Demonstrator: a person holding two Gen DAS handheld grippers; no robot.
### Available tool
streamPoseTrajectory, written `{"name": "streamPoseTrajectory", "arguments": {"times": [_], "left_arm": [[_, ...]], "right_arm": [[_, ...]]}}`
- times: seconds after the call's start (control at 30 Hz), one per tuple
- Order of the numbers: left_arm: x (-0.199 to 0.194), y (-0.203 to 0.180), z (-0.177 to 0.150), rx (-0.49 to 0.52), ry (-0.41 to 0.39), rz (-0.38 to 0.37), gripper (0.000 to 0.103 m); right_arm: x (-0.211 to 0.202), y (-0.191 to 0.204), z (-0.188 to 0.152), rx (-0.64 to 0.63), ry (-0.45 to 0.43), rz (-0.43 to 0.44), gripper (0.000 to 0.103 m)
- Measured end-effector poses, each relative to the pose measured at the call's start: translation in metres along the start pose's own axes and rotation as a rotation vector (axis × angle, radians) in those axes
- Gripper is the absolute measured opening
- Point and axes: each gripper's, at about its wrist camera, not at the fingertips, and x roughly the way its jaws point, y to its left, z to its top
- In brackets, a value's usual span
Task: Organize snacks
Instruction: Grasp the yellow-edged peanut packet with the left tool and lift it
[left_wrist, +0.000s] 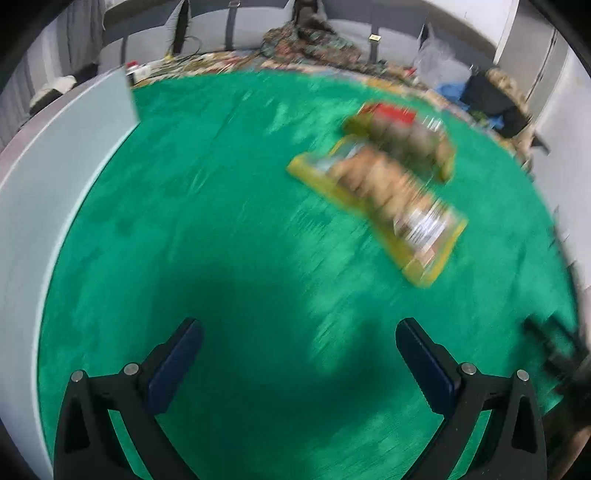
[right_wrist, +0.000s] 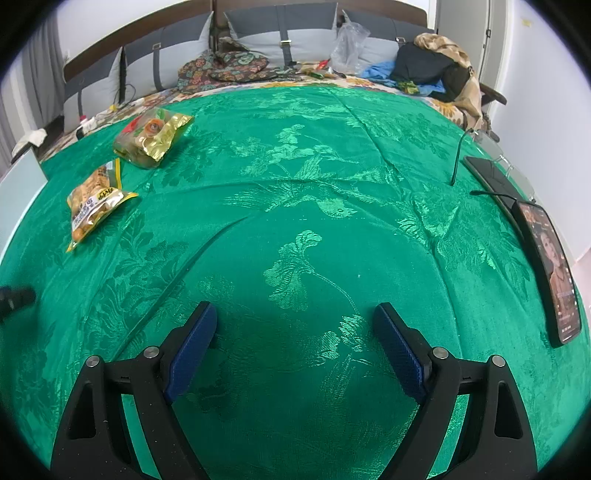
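Note:
Two snack bags lie side by side on the green cloth (right_wrist: 332, 166). The nearer one is a yellow-edged clear bag of golden biscuits (right_wrist: 94, 205), blurred in the left wrist view (left_wrist: 384, 206). Behind it sits a gold bag with a red and orange print (right_wrist: 151, 136), which also shows behind it in the left wrist view (left_wrist: 402, 133). My left gripper (left_wrist: 297, 328) is open over bare cloth, well short of the bags, with nothing between its fingers. My right gripper (right_wrist: 295, 310) is wide open and empty above the cloth, and the bags are far off to its upper left.
A pale white box (left_wrist: 55, 184) stands at the cloth's left edge, also seen from the right wrist (right_wrist: 18, 177). Two phones with cables (right_wrist: 554, 269) lie along the right edge. Pillows, patterned fabric, a plastic bag and clothes (right_wrist: 432, 62) crowd the far end.

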Motion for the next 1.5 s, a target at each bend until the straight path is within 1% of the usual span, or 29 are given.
{"name": "streamPoseTrajectory", "arguments": {"times": [0.1, 0.17, 0.23, 0.3, 0.33, 0.43, 0.47, 0.53, 0.57, 0.67, 0.7, 0.73, 0.77, 0.8, 0.83, 0.87, 0.93, 1.17, 1.23, 1.27, 1.3, 1.33, 1.37, 1.4, 1.43, 1.5], "left_arm": [[0.006, -0.02, 0.036, 0.0, 0.01, -0.058, 0.103], [0.018, -0.031, 0.061, -0.033, 0.034, -0.091, 0.103], [0.032, -0.04, 0.079, -0.06, 0.054, -0.092, 0.103], [0.051, -0.05, 0.092, -0.08, 0.077, -0.037, 0.103], [0.06, -0.055, 0.095, -0.083, 0.089, 0.007, 0.103], [0.078, -0.061, 0.091, -0.087, 0.113, 0.122, 0.103], [0.081, -0.056, 0.087, -0.11, 0.109, 0.125, 0.103], [0.079, -0.05, 0.079, -0.116, 0.085, 0.154, 0.103], [0.078, -0.048, 0.076, -0.115, 0.076, 0.154, 0.103], [0.078, -0.044, 0.074, -0.075, 0.083, 0.141, 0.102], [0.077, -0.043, 0.073, -0.06, 0.081, 0.133, 0.093], [0.071, -0.042, 0.07, -0.034, 0.056, 0.125, 0.083], [0.066, -0.041, 0.071, -0.012, 0.044, 0.124, 0.071], [0.063, -0.039, 0.069, 0.005, 0.039, 0.113, 0.064], [0.059, -0.036, 0.065, 0.026, 0.037, 0.104, 0.062], [0.056, -0.033, 0.063, 0.039, 0.037, 0.096, 0.056], [0.047, -0.024, 0.055, 0.065, 0.037, 0.084, 0.056], [0.01, 0.032, 0.012, 0.13, 0.072, 0.045, 0.056], [0.006, 0.044, 0.004, 0.129, 0.08, 0.028, 0.06], [0.004, 0.05, 0.0, 0.126, 0.07, 0.009, 0.066], [0.005, 0.052, -0.001, 0.126, 0.068, 0.015, 0.081], [0.008, 0.053, -0.002, 0.128, 0.07, 0.038, 0.088], [0.011, 0.052, -0.005, 0.134, 0.069, 0.053, 0.099], [0.013, 0.05, -0.007, 0.152, 0.057, 0.068, 0.103], [0.012, 0.048, -0.01, 0.171, 0.017, 0.069, 0.103], [0.011, 0.05, -0.014, 0.169, -0.019, 0.064, 0.103]], "right_arm": [[0.0, 0.0, 0.0, 0.0, 0.0, 0.0, 0.09], [0.0, 0.0, 0.0, 0.001, 0.0, 0.0, 0.09], [0.0, 0.001, 0.0, 0.001, 0.001, 0.0, 0.09], [0.0, 0.001, 0.0, 0.001, 0.001, 0.0, 0.09], [0.0, 0.001, 0.0, 0.001, 0.001, 0.0, 0.09], [0.0, 0.001, 0.0, 0.001, 0.001, 0.0, 0.09], [0.0, 0.001, 0.0, 0.001, 0.001, 0.001, 0.09], [0.0, 0.001, 0.0, 0.001, 0.002, 0.0, 0.09], [0.0, 0.001, 0.0, 0.002, 0.001, 0.0, 0.09], [0.0, 0.001, 0.0, 0.002, 0.002, 0.0, 0.09], [0.0, 0.001, 0.0, 0.002, 0.002, 0.001, 0.09], [0.0, 0.001, 0.0, 0.002, 0.002, 0.0, 0.09], [0.0, 0.001, 0.0, 0.002, 0.002, 0.0, 0.09], [0.0, 0.001, 0.0, 0.002, 0.002, 0.0, 0.09], [0.0, 0.001, 0.0, 0.002, 0.002, 0.0, 0.09], [0.0, 0.001, 0.0, 0.002, 0.002, 0.0, 0.09], [0.0, 0.001, 0.0, 0.002, 0.002, 0.0, 0.09], [0.0, 0.001, 0.0, 0.002, 0.002, 0.0, 0.09], [0.0, 0.001, 0.0, 0.002, 0.002, 0.0, 0.09], [0.0, 0.001, 0.0, 0.002, 0.002, 0.0, 0.09], [0.0, 0.001, 0.0, 0.002, 0.003, 0.0, 0.09], [0.0, 0.001, 0.0, 0.002, 0.002, 0.0, 0.09], [0.0, 0.001, 0.0, 0.002, 0.002, 0.0, 0.09], [0.0, 0.001, 0.0, 0.002, 0.002, 0.0, 0.09], [0.0, 0.001, 0.0, 0.002, 0.002, 0.0, 0.09], [0.0, 0.001, 0.0, 0.002, 0.003, 0.0, 0.09]]}}
